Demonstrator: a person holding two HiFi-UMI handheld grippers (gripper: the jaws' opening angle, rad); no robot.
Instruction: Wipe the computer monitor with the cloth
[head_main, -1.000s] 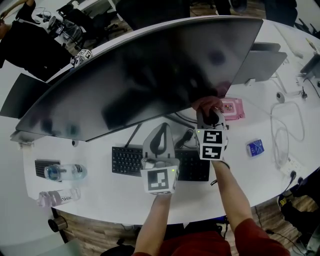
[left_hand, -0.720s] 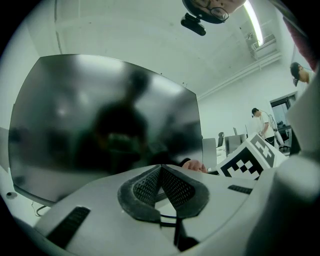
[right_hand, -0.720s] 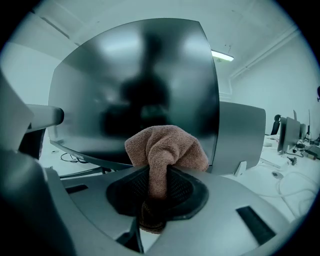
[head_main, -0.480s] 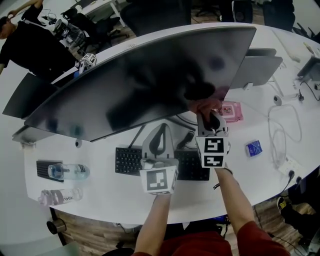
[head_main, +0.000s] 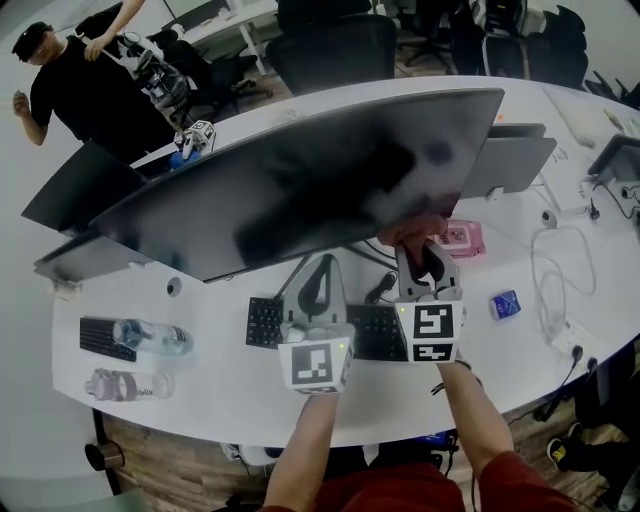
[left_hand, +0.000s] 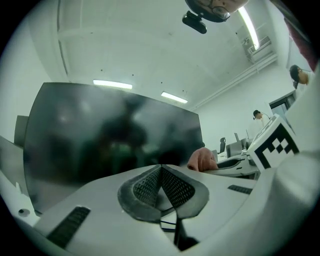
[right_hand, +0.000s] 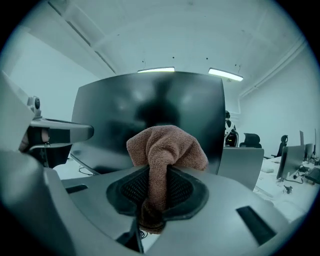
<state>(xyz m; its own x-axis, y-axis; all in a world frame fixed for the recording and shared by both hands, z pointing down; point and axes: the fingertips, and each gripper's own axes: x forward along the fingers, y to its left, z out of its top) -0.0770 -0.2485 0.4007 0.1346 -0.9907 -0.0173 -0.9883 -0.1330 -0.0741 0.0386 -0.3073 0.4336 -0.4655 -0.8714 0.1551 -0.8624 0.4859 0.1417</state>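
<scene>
A wide curved monitor (head_main: 300, 180) with a dark screen stands across the white desk. My right gripper (head_main: 421, 262) is shut on a brownish-pink cloth (right_hand: 167, 147), whose bunched end (head_main: 410, 228) sits at the screen's lower right edge. In the right gripper view the monitor (right_hand: 150, 115) fills the space just behind the cloth. My left gripper (head_main: 318, 285) hangs over the keyboard, below the screen's lower edge, shut with nothing between its jaws (left_hand: 161, 186). The left gripper view shows the dark screen (left_hand: 110, 140) ahead and the cloth (left_hand: 202, 160) to the right.
A black keyboard (head_main: 340, 325) lies under both grippers. Two water bottles (head_main: 150, 338) and a second small keyboard sit at the left. A pink item (head_main: 462, 240), a blue card (head_main: 504, 303) and white cables (head_main: 560, 290) are on the right. A person (head_main: 80, 80) stands behind the desk.
The head view has shifted, so the monitor and desk sit differently in frame. My right gripper with the cloth stays at the screen's lower right edge; the left gripper has barely moved.
</scene>
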